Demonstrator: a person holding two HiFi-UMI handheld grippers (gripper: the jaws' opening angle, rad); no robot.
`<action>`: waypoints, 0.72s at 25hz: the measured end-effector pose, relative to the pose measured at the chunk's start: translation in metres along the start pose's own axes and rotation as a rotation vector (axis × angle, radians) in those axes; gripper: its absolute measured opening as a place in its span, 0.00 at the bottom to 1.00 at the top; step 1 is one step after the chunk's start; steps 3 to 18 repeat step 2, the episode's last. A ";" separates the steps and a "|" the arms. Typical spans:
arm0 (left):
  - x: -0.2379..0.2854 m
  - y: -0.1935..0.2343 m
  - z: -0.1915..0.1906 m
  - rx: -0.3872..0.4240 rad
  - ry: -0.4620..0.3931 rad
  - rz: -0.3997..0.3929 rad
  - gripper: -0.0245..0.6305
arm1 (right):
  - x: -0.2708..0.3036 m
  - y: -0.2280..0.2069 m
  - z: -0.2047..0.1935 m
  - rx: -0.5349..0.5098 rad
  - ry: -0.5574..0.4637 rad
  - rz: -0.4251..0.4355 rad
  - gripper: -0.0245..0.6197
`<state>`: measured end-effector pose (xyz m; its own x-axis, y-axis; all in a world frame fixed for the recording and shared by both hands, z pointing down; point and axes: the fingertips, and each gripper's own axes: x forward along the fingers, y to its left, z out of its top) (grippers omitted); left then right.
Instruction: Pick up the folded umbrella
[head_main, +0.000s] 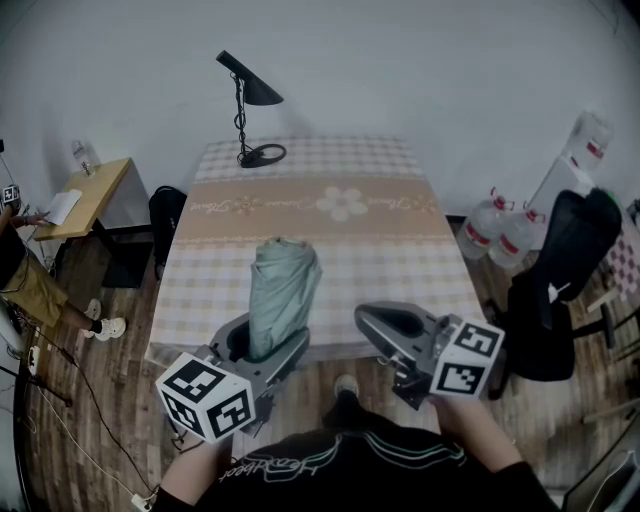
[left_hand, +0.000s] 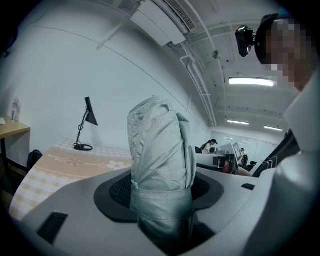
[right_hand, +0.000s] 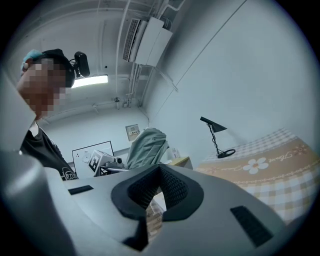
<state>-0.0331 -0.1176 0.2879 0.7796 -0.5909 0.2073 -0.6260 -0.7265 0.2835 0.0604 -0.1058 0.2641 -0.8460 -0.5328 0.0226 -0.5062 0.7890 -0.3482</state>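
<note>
My left gripper (head_main: 268, 350) has its fingers (left_hand: 70, 200) clenched on the lower end of the folded umbrella (head_main: 283, 290), which stands upright over the near edge of the checked surface (head_main: 400, 260). My right gripper (head_main: 372, 318) hangs near it at that edge, fingers pressed together on nothing.

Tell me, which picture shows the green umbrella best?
The left gripper view: the folded umbrella fills the middle, standing upright in the left claw, with its folds and strap clear. The head view shows it smaller, from above; the right gripper view catches only its upper part.
</note>
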 end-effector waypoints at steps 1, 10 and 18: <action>0.000 0.001 0.000 0.000 0.000 0.001 0.43 | 0.000 -0.001 0.000 0.003 -0.001 -0.001 0.05; 0.000 0.001 0.000 0.000 0.000 0.003 0.43 | -0.001 -0.002 0.000 0.005 -0.002 -0.002 0.05; 0.000 0.001 0.000 0.000 0.000 0.003 0.43 | -0.001 -0.002 0.000 0.005 -0.002 -0.002 0.05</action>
